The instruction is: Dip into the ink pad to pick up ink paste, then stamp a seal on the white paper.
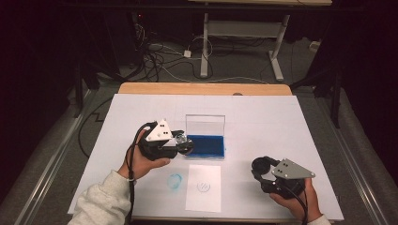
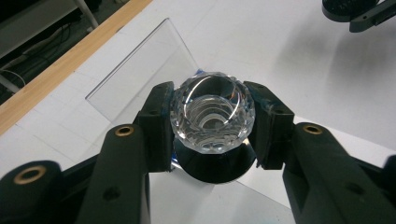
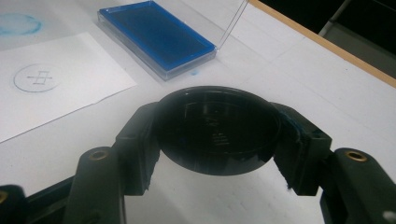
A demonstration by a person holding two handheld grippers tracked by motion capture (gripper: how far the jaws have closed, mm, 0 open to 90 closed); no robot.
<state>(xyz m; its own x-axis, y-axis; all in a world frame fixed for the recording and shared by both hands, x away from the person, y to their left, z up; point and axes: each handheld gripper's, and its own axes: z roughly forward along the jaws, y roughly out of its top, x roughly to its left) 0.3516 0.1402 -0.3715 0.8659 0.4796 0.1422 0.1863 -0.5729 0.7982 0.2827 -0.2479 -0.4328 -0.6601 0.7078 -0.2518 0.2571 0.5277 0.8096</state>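
Crystal stamp [image 2: 212, 112] pinched in left gripper [image 2: 212, 123] over blue ink pad [image 1: 205, 145], black round cap [image 3: 215, 133] clamped in right gripper [image 3: 217, 140], stamped paper [image 1: 203, 187] between.

The stamp [image 2: 213, 113] has a clear faceted crystal knob on a round black base; it sits upright at the open ink pad's [image 1: 205, 144] left edge; the cap [image 3: 217, 130], a shallow round black dish, lies tilted, well apart to the right.
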